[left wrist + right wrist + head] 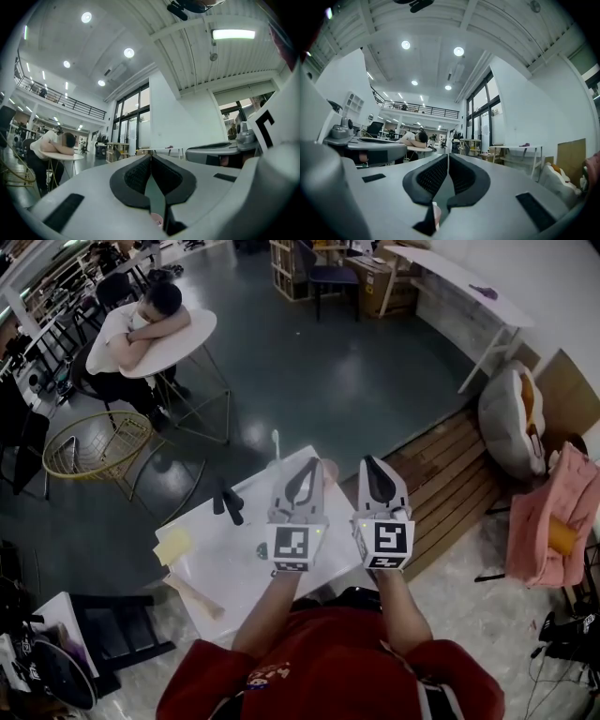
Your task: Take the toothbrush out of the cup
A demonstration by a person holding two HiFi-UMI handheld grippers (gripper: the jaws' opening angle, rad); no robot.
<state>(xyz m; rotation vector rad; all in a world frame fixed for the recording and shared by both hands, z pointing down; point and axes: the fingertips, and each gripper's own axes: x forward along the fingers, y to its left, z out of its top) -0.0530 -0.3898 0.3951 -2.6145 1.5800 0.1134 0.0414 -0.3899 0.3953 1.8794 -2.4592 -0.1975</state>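
The toothbrush [277,444] is sticking up just left of the pink cup [328,470], beside the tip of my left claw [315,465]. That claw is squeezing shut and hiding the brush's bottom. My right claw [369,463] is sitting shut just right of the cup. A black tool [228,502] is lying on the counter [234,568], further left. My arms [267,610] are reaching out side by side.

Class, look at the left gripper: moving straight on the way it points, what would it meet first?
Probably nothing near: past the shut tongs of the left gripper lies open room. The pink cup shows only beneath them, though depth is unclear.
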